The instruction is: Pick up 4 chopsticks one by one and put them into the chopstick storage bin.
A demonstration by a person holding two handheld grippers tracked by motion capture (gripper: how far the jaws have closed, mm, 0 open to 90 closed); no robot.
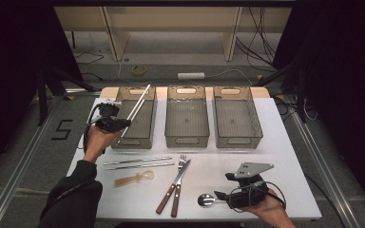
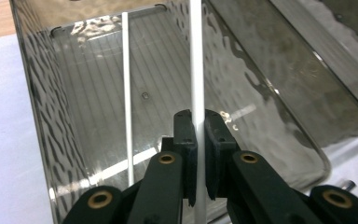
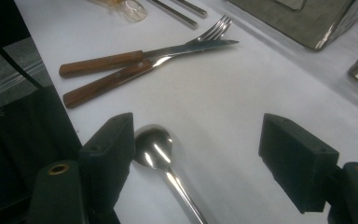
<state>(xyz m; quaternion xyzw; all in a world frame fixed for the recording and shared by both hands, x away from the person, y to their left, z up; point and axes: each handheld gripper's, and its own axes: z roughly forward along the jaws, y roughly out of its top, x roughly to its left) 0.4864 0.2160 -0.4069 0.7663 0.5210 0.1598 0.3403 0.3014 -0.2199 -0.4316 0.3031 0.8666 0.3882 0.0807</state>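
My left gripper [image 1: 125, 123] [image 2: 199, 119] is shut on a thin white chopstick [image 2: 196, 65], which slants up over the left smoky plastic bin [image 1: 130, 141] [image 2: 51, 140]. A second white chopstick [image 2: 126, 93] runs beside it, and its lower end is hidden behind the jaws. Both white sticks [image 1: 139, 103] rise toward the bin's far rim. At the table's front right, my right gripper [image 1: 220, 195] [image 3: 200, 140] stands open. A metal spoon [image 1: 204, 200] [image 3: 154, 148] lies on the table between its jaws, its bowl close to the left jaw.
Middle bin [image 1: 186, 140] and right bin [image 1: 238, 140] stand in a row with the left one. On the white table [image 1: 275, 156] lie a pair of metal chopsticks [image 1: 138, 163], a translucent amber spoon [image 1: 134, 179], and a wooden-handled fork and knife [image 1: 176, 186] [image 3: 121, 70], crossed.
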